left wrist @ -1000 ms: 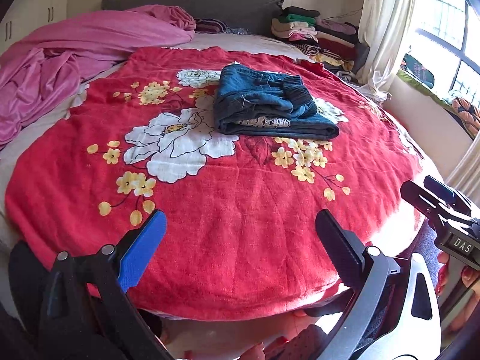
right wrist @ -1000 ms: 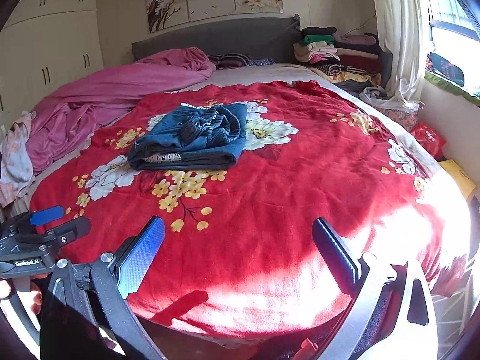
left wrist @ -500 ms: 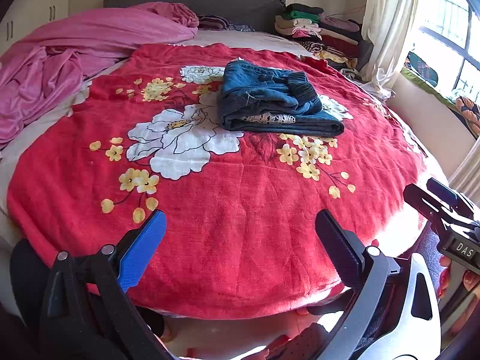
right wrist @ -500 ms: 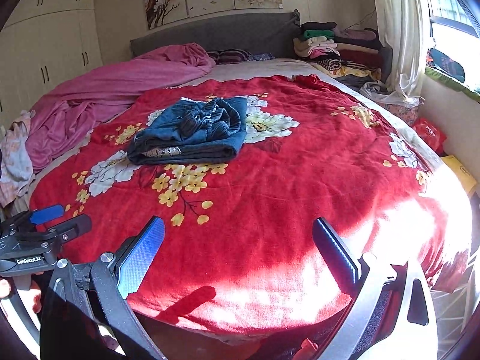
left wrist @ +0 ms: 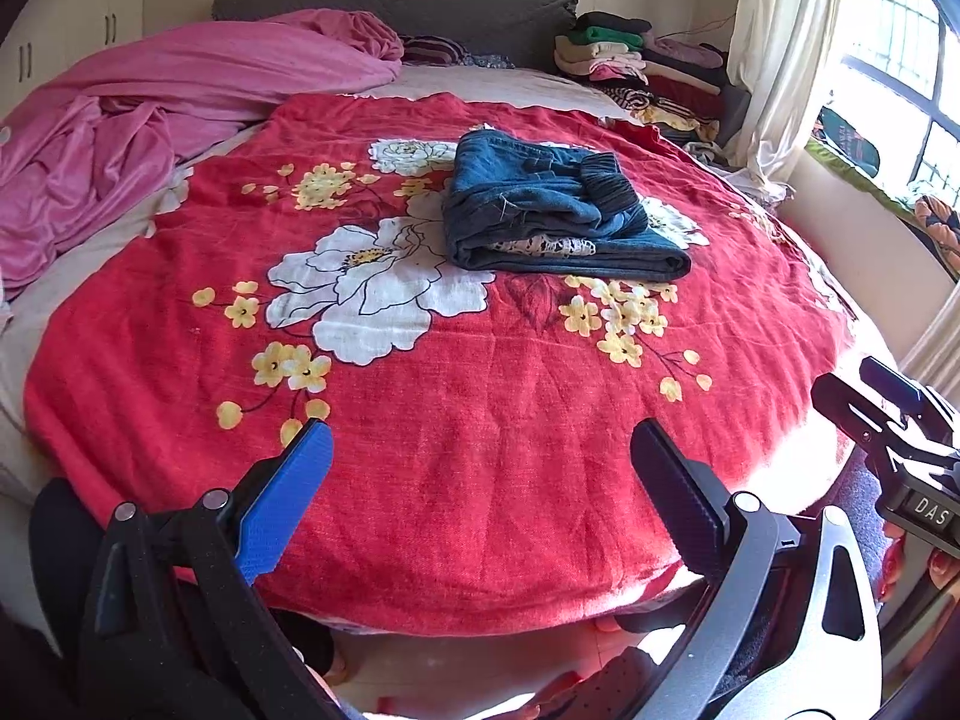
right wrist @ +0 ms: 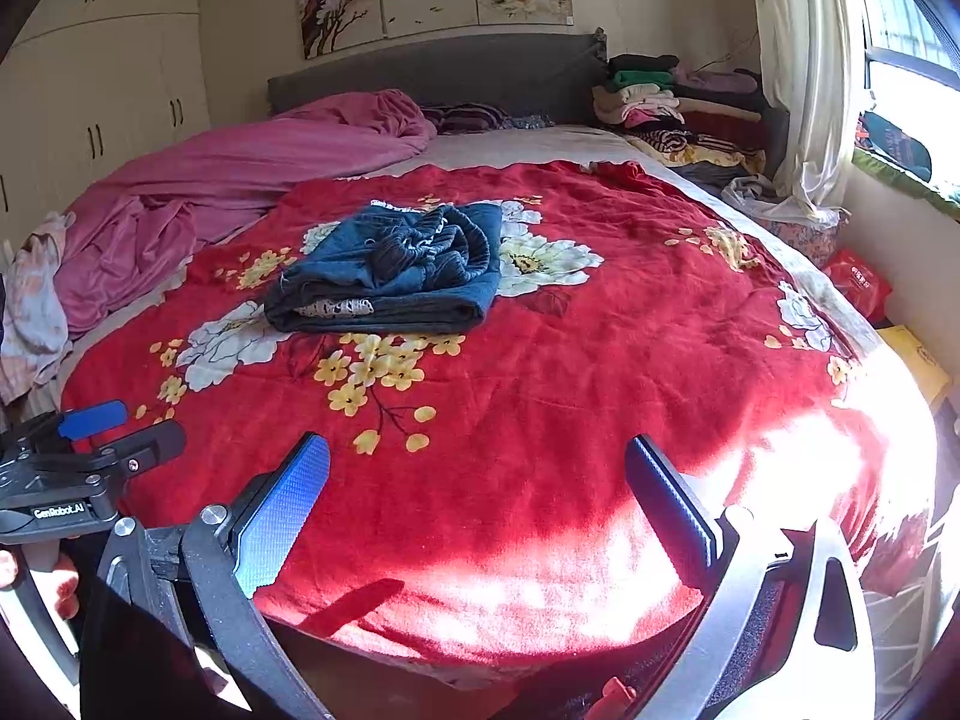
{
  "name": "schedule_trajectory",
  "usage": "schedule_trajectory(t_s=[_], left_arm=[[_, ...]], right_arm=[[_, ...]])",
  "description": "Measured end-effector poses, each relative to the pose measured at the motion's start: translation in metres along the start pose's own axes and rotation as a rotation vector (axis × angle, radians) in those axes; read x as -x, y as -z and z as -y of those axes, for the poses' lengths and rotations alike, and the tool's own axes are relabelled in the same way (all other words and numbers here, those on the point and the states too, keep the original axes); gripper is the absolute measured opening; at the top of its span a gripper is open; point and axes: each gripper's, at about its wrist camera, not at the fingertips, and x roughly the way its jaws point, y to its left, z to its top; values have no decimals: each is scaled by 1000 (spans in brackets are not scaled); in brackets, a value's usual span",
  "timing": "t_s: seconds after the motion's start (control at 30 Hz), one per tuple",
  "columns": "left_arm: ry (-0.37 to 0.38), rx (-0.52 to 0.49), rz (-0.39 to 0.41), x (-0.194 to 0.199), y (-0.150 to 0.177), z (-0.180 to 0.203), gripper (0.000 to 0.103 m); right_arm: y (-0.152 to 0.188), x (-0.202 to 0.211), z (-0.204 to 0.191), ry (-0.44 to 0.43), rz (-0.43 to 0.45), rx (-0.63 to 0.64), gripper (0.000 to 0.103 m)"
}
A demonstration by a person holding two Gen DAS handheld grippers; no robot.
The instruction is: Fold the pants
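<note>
Both views sit slightly closer to the folded pants [left wrist: 558,216] than before. Left gripper [left wrist: 480,450] and right gripper [right wrist: 477,462] spread wide, empty, over the bed's [left wrist: 480,480] near edge.

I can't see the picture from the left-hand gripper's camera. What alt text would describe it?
Folded blue jeans lie on a red flowered blanket covering a bed. In the foreground the left gripper is open and empty above the blanket's near edge, well short of the jeans. A pink sheet is bunched at left; stacked clothes sit by the headboard.
</note>
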Motion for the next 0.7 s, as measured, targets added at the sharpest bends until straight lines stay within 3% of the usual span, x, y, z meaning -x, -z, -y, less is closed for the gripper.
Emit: schedule_trajectory(t_s=[0.7], left_arm=[[1,25,1,4,-1,-7,93]], right_arm=[[-3,6,-8,-2,3,9,98]])
